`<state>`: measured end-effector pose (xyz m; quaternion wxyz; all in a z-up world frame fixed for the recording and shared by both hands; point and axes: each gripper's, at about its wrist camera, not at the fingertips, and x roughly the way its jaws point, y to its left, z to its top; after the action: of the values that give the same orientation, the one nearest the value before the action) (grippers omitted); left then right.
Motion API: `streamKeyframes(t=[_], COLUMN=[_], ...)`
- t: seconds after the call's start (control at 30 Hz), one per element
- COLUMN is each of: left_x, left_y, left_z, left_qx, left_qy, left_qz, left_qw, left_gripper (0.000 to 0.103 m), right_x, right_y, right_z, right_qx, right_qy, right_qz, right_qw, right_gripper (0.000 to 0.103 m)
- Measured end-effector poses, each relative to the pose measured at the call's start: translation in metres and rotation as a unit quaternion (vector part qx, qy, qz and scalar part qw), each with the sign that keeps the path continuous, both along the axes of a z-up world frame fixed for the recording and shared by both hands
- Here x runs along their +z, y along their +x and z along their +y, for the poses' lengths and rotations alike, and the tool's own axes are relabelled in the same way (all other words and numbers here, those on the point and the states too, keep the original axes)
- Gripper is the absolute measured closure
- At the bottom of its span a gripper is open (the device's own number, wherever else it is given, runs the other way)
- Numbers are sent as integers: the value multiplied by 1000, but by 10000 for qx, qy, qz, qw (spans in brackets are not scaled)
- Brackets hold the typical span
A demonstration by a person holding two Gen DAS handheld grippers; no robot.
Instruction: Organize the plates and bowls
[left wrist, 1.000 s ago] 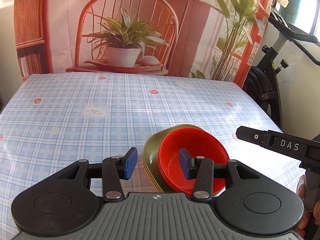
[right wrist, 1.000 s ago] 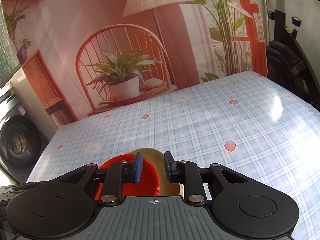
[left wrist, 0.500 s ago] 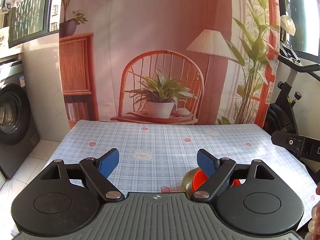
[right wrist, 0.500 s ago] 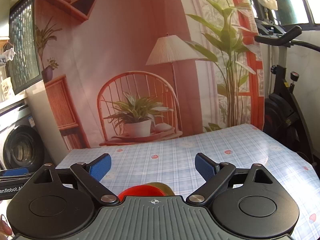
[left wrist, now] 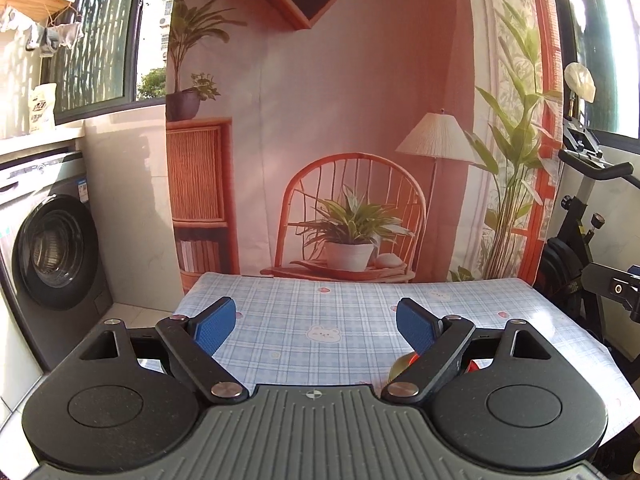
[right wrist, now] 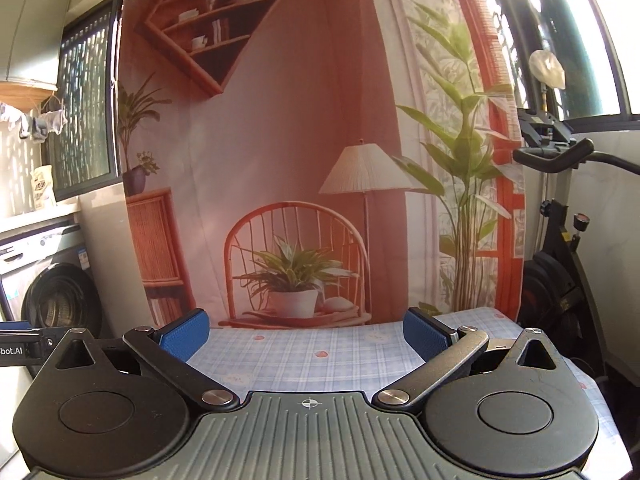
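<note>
My left gripper point(left wrist: 316, 326) is open and empty, held back from the table's near edge. Only slivers of the stacked dishes show behind its right finger: an olive-green rim point(left wrist: 398, 368) and a bit of the red bowl point(left wrist: 473, 367), resting on the blue checked tablecloth point(left wrist: 320, 312). My right gripper point(right wrist: 306, 334) is open and empty, raised and level above the tablecloth point(right wrist: 320, 364); no dishes show in its view.
A printed backdrop point(left wrist: 360, 120) hangs behind the table. A washing machine point(left wrist: 52, 256) stands to the left and an exercise bike point(left wrist: 588, 216) to the right. The other gripper's tip point(left wrist: 616, 288) shows at the right edge of the left wrist view.
Both grippers opened wide and pulled up and back from the stacked bowls. The bowls stay on the table and have dropped almost out of both views.
</note>
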<state>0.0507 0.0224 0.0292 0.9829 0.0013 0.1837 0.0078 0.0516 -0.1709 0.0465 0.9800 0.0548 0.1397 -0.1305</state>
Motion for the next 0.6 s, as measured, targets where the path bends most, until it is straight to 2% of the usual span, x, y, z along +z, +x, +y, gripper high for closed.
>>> streamKeyframes(t=[0.3, 0.6], left_x=[12, 13], left_y=[-14, -17], left_z=[-6, -9], left_qx=[62, 94], left_qy=[255, 304], left_qz=[-125, -128], left_qw=[9996, 9994], left_gripper=[14, 14], right_x=[8, 3], right_y=[-18, -17], right_z=[2, 1], right_qx=[-123, -145], right_qy=[-18, 39], right_qz=[-82, 1], right_qw=[9999, 9999], right_gripper=[0, 0])
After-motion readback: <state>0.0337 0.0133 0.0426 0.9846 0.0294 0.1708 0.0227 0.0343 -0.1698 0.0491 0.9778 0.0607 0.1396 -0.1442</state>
